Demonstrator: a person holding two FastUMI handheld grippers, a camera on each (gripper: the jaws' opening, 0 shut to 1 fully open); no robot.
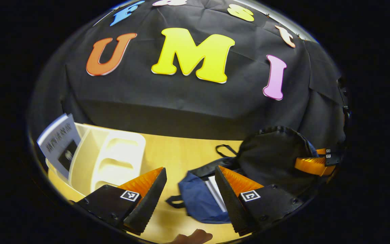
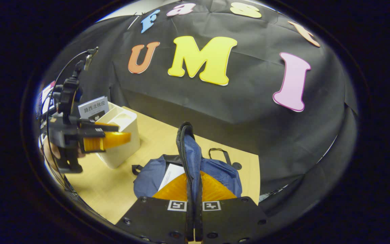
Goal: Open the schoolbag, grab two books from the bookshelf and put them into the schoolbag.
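The schoolbag (image 2: 212, 173) lay on the wooden table (image 2: 113, 189), right of the white bookshelf (image 2: 122, 135), its mouth open. We saw the right gripper (image 2: 194, 183) clamped on the bag's zippered flap (image 2: 185, 149), holding that flap upright above the opening. A white book (image 2: 171, 174) already sat inside the bag; a second book (image 2: 93, 107) stood in the bookshelf. The bag looked soft and limp, so we judged the flap would sag and close the mouth if released; the stiffer zipper edge seemed the best place to keep hold. The standing book looked thin, light and fairly stiff, its cover perhaps slick, so we reckoned a grip across its upper edge near the spine would suit. Our left gripper (image 1: 190, 189) hung with its fingers apart, holding nothing, over the table between bookshelf and bag.
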